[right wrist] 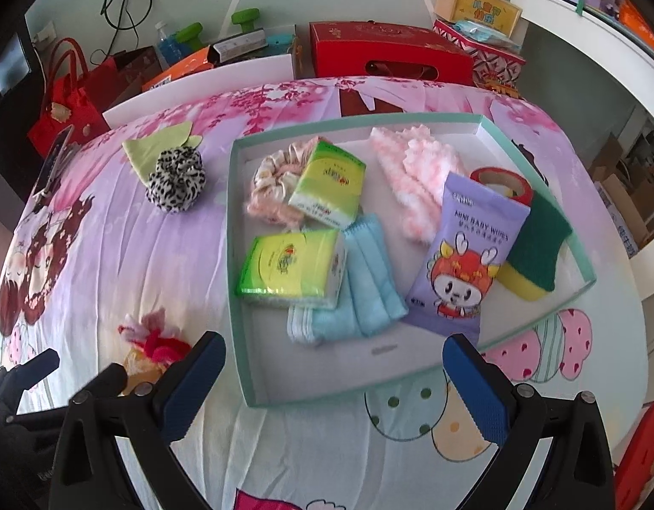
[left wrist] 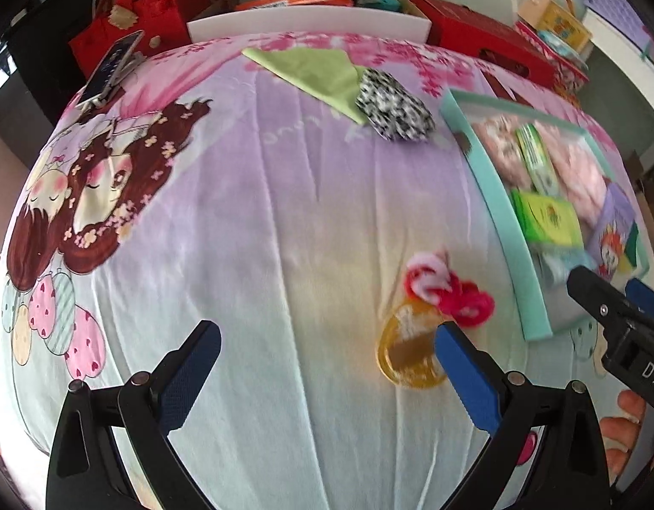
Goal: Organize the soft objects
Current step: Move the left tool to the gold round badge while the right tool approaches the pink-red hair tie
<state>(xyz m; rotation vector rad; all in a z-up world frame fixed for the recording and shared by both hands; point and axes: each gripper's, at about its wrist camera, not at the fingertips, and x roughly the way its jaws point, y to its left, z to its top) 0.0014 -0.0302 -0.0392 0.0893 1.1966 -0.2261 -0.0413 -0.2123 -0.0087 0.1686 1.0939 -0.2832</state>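
Both claws are hanging spread and empty over the bed. The left claw (left wrist: 327, 365) is sitting just short of the red-and-pink scrunchie (left wrist: 448, 287), which is lying ahead and right of its centreline, near the bed's front edge, touching a yellow translucent disc (left wrist: 408, 350) and just left of the teal tray (left wrist: 507, 221). The scrunchie's long axis is running left-right, roughly across the left claw's gap. The right claw (right wrist: 333, 376) is hovering over the tray's near rim (right wrist: 369, 391), with the scrunchie (right wrist: 152, 335) off to its left; I judge the left one nearer. A leopard scrunchie (left wrist: 395, 104) and green cloth (left wrist: 314, 72) are waiting toward the bed's far edge, outside the tray.
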